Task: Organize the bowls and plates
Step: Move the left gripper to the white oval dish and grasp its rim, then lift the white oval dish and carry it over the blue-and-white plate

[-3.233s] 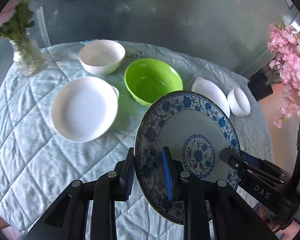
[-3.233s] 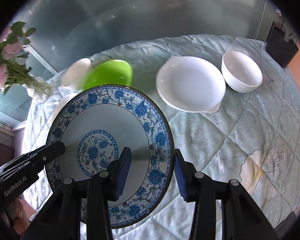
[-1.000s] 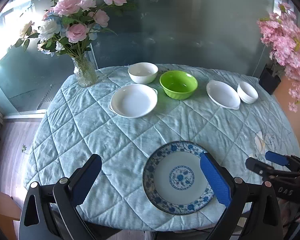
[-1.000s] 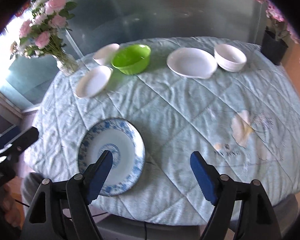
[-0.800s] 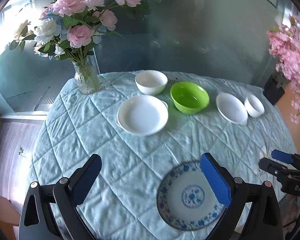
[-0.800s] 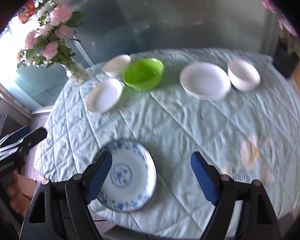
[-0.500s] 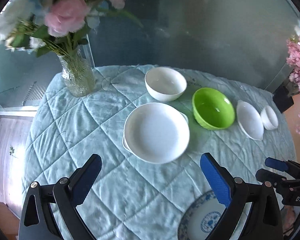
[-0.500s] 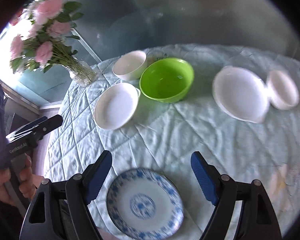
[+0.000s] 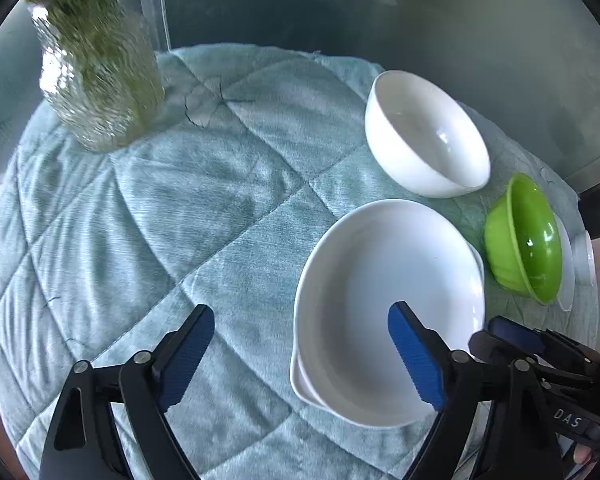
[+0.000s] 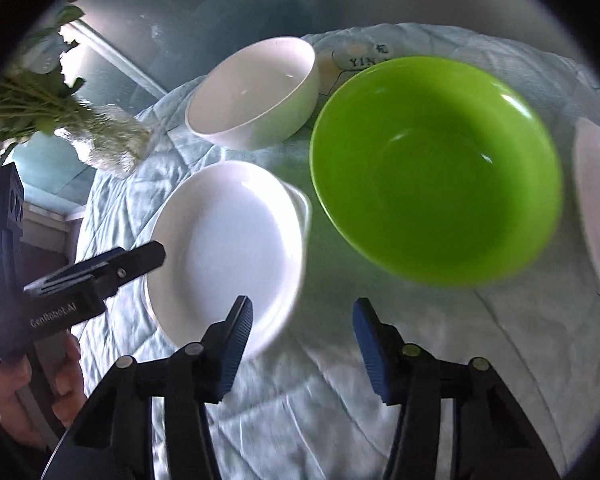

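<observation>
A shallow white plate with small handles [image 9: 384, 304] lies on the quilted cloth, also in the right wrist view [image 10: 228, 240]. My left gripper [image 9: 300, 354] is open, with the plate's left rim between its fingers. My right gripper [image 10: 302, 344] is open at the plate's near right edge, its left finger over the rim. A white bowl [image 9: 424, 136] [image 10: 256, 92] stands behind the plate. A green bowl [image 9: 524, 236] [image 10: 436, 168] stands to the right. Another white plate [image 10: 598, 200] shows at the far right.
A glass vase with flower stems [image 9: 96, 76] [image 10: 108, 140] stands at the back left of the round table with its light-blue quilted cloth [image 9: 160, 208]. A dark pot [image 9: 598, 212] sits at the far right edge. Glass panels stand behind the table.
Both grippers have moved forward and down to the white handled plate. The blue patterned plate, set down near the front edge, has left both views. Both grippers stay open.
</observation>
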Motion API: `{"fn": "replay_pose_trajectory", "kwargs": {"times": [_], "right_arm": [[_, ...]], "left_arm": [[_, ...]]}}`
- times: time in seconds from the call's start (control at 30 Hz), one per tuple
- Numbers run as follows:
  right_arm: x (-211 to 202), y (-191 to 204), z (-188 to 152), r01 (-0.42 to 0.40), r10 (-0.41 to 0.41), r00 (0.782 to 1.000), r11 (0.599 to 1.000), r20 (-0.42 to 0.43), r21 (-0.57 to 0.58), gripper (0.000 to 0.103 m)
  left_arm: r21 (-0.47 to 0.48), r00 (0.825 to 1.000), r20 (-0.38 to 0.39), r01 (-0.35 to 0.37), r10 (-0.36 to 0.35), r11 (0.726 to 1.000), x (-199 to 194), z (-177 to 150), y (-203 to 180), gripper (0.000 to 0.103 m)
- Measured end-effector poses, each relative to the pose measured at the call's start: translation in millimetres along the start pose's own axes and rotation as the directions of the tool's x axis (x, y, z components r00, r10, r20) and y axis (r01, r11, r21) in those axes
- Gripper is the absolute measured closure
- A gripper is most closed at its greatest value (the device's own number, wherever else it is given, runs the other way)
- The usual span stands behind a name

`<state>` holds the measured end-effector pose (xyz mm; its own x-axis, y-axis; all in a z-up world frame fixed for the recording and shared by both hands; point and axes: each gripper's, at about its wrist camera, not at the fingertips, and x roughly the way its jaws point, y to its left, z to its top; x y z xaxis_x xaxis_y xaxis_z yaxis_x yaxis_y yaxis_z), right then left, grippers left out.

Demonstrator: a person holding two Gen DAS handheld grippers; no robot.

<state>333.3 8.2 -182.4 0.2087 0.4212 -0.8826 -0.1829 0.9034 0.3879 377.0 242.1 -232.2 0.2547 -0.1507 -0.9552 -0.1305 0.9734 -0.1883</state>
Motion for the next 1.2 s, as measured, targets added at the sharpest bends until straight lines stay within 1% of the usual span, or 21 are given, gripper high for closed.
{"fn": "replay_pose_trajectory", "kwargs": {"times": [0.03, 0.07, 0.1, 0.13, 0.17, 0.27, 0.3, 0.33, 0.37, 0.4, 0.43, 0.53, 0.63, 0.77, 0.83, 0.9, 0.97, 1.07, 1.13, 1.2], "right_arm": [[4, 1, 2, 0.005, -0.005, 1.000, 1.000, -0.003, 0.002, 0.057], [9, 2, 4, 0.010, -0.010, 1.000, 1.000, -0.008, 0.003, 0.062], [12, 4, 5, 0.015, -0.015, 1.000, 1.000, -0.011, -0.002, 0.066], [14, 5, 6, 0.026, -0.026, 1.000, 1.000, -0.011, -0.007, 0.073], [15, 5, 6, 0.036, -0.036, 0.999, 0.999, -0.010, -0.009, 0.077], [15, 5, 10, 0.053, -0.053, 0.999, 0.999, 0.006, -0.006, 0.084], [16, 5, 11, 0.057, -0.057, 0.998, 0.998, 0.007, -0.003, 0.086], [16, 6, 12, 0.058, -0.058, 0.998, 0.998, 0.003, 0.002, 0.090], [18, 6, 13, 0.057, -0.057, 0.998, 0.998, -0.001, 0.007, 0.091], [18, 6, 13, 0.062, -0.062, 0.998, 0.998, 0.000, 0.013, 0.091], [17, 7, 12, 0.068, -0.068, 0.998, 0.998, -0.001, 0.016, 0.091], [19, 10, 15, 0.094, -0.094, 0.995, 0.996, -0.020, 0.002, 0.091], [20, 8, 20, 0.088, -0.087, 0.995, 0.996, -0.051, 0.026, 0.091], [22, 10, 21, 0.093, -0.092, 0.995, 0.995, -0.048, 0.027, 0.091], [22, 10, 21, 0.090, -0.088, 0.994, 0.996, -0.063, 0.024, 0.091], [21, 10, 23, 0.081, -0.079, 0.993, 0.996, -0.088, 0.021, 0.091], [18, 10, 21, 0.072, -0.070, 0.993, 0.997, -0.090, 0.019, 0.091], [10, 12, 18, 0.055, -0.054, 0.995, 0.998, -0.087, 0.016, 0.091], [-1, 14, 17, 0.040, -0.039, 0.996, 0.999, -0.084, 0.010, 0.091], [-18, 17, 16, 0.034, -0.034, 0.998, 0.999, -0.060, -0.002, 0.091]], "left_arm": [[-0.003, 1.000, -0.007, 0.012, -0.012, 1.000, 6, 2, 2, 0.022], [-0.005, 0.999, -0.019, 0.030, -0.030, 1.000, 11, 4, 3, 0.026], [-0.001, 0.998, -0.034, 0.044, -0.044, 0.999, 16, 5, 3, 0.034], [0.008, 0.998, -0.036, 0.042, -0.042, 0.999, 18, 7, 1, 0.035], [0.029, 0.999, -0.022, 0.033, -0.033, 0.999, 19, 8, -1, 0.036], [0.037, 1.000, -0.021, 0.019, -0.018, 0.999, 23, 13, -3, 0.040], [0.038, 1.000, -0.022, 0.011, -0.011, 0.999, 24, 14, -3, 0.043], [0.045, 1.000, -0.025, -0.005, 0.006, 0.999, 25, 15, -4, 0.053], [0.058, 0.999, -0.028, -0.014, 0.016, 0.998, 25, 17, -6, 0.061], [0.065, 0.999, -0.036, 0.004, -0.002, 0.998, 24, 16, -5, 0.080], [0.054, 0.998, -0.050, 0.046, -0.044, 0.997, 24, 19, -4, 0.085], [0.050, 0.998, -0.042, 0.041, -0.039, 0.998, 25, 20, -5, 0.086], [0.058, 0.999, -0.029, 0.022, -0.020, 0.998, 24, 14, -9, 0.086], [0.041, 0.999, -0.034, 0.024, -0.023, 0.999, 21, 7, -10, 0.088], [0.044, 0.999, -0.035, 0.018, -0.017, 0.999, 16, -3, -11, 0.089], [0.053, 1.000, -0.026, 0.014, -0.013, 0.999, 7, -10, -12, 0.090], [0.045, 1.000, -0.023, 0.008, -0.007, 0.999, 2, -15, -11, 0.090], [0.048, 1.000, 0.004, -0.003, 0.003, 0.999, -13, -24, -13, 0.091], [0.054, 1.000, 0.029, -0.010, 0.009, 0.998, -30, -28, -19, 0.091], [0.058, 0.998, 0.060, -0.006, 0.003, 0.998, -53, -31, -31, 0.091]]}}
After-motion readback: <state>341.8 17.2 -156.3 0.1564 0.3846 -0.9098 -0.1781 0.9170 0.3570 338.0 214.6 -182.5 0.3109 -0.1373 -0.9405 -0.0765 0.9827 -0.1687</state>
